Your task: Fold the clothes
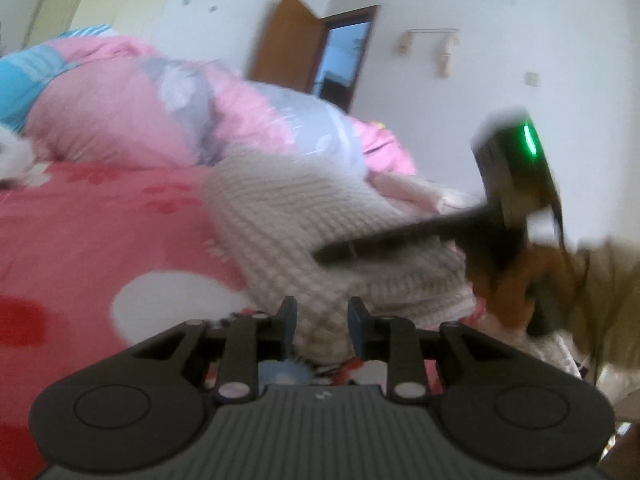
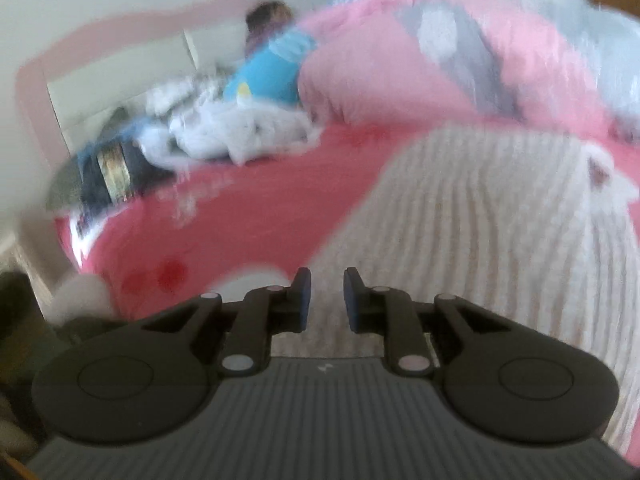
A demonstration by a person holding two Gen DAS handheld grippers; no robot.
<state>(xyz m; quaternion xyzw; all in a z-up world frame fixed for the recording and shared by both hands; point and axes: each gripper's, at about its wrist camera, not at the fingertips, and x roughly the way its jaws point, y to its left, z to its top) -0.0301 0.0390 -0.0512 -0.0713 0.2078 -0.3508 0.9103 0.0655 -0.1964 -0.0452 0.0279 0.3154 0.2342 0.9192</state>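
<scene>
The cream ribbed knitted sweater (image 1: 320, 220) lies in a soft heap on the bed's pink flowered sheet (image 1: 100, 220), both the left tongs (image 1: 322, 320) and right tongs (image 2: 324, 300) are open and hold nothing, so pinch just one edge and keep the folds flat.

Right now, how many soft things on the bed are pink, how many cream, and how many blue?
Pink: 2, the bedsheet and the puffy quilt.
Cream: 1, the knitted sweater.
Blue: 1, the blue cloth.
Total: 4.
</scene>
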